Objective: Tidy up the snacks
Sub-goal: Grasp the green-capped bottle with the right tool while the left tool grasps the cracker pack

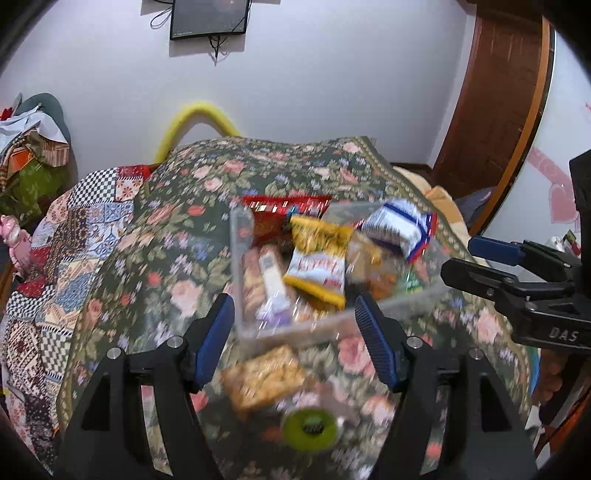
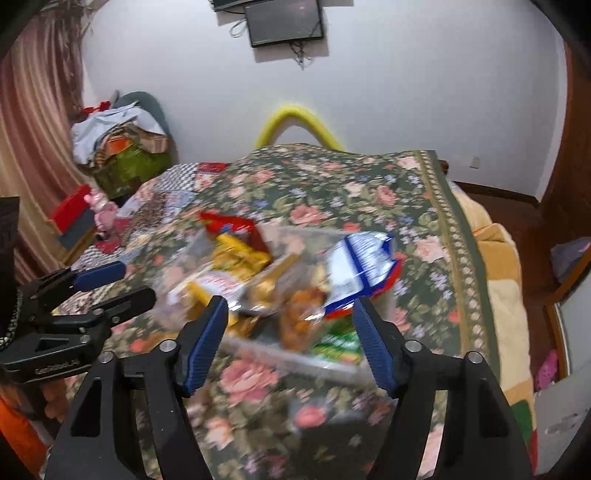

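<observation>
Plain white wall (image 2: 406, 92), black flat screen (image 2: 284, 22) hung at 12 o'clock, big bed under a green rose-pattern blanket (image 2: 332, 192), pink curtain (image 2: 33, 122) at 9 o'clock, brown wooden door (image 1: 491, 103) at 2 o'clock

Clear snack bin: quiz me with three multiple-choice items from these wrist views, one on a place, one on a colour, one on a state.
1. Where does the loose cracker pack lie?
A. inside the clear bin
B. on the floral blanket, on the near side of the bin
C. on the floor

2. What colour is the edge of the white pack in the middle of the clear bin?
A. yellow
B. purple
C. black

3. How does the left gripper stand?
A. shut on a pack
B. shut on the bin's wall
C. open, with nothing pressed between its pads

Answers: 1 B, it lies on the floral blanket, outside the near wall. 2 A, yellow borders show at its top and bottom. 3 C, the blue pads stand apart over the blanket.
</observation>
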`<action>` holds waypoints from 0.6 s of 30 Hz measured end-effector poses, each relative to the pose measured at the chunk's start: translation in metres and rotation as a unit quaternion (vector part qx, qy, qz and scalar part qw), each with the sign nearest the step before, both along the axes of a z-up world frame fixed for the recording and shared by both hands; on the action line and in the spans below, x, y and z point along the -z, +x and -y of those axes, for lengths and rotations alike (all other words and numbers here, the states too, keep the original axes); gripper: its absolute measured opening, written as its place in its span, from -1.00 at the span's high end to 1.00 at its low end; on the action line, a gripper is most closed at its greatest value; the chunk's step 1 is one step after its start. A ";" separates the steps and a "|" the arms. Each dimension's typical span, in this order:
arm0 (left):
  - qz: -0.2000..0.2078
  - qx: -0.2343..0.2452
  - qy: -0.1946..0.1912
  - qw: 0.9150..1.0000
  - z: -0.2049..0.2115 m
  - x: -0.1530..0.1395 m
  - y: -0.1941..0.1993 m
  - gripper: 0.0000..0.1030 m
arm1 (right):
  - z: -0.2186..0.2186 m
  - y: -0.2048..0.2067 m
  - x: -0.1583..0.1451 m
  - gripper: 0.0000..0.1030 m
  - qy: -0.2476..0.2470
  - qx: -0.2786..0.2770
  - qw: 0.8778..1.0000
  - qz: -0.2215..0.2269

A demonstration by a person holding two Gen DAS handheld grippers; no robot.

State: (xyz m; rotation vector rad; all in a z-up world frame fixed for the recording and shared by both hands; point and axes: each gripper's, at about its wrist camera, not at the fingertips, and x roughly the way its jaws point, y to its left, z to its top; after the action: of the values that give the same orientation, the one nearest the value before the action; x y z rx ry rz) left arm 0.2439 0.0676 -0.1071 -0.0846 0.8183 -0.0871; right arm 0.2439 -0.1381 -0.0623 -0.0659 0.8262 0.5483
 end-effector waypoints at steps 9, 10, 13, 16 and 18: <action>-0.027 -0.031 0.020 0.999 -0.037 0.032 -0.045 -0.32 | -0.036 -0.041 0.033 -0.33 0.007 -0.045 0.998 -0.052; -0.031 -0.032 0.024 0.999 -0.041 0.037 -0.050 -0.32 | -0.040 -0.044 0.036 -0.33 0.009 -0.047 0.997 -0.058; -0.039 -0.033 0.031 0.998 -0.049 0.048 -0.062 -0.32 | -0.054 -0.050 0.050 -0.33 0.008 -0.056 0.995 -0.081; -0.056 -0.035 0.021 0.998 -0.059 0.062 -0.068 -0.32 | -0.073 -0.056 0.068 -0.33 -0.009 -0.071 0.992 -0.103; -0.064 -0.040 0.016 0.997 -0.064 0.070 -0.070 -0.32 | -0.087 -0.058 0.081 -0.33 -0.026 -0.083 0.989 -0.119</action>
State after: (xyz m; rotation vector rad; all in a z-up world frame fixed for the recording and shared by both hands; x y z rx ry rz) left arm 0.1736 0.1319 -0.1771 -0.0926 0.9439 0.0071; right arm 0.1858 -0.0513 -0.1431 -0.1187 1.0740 0.7012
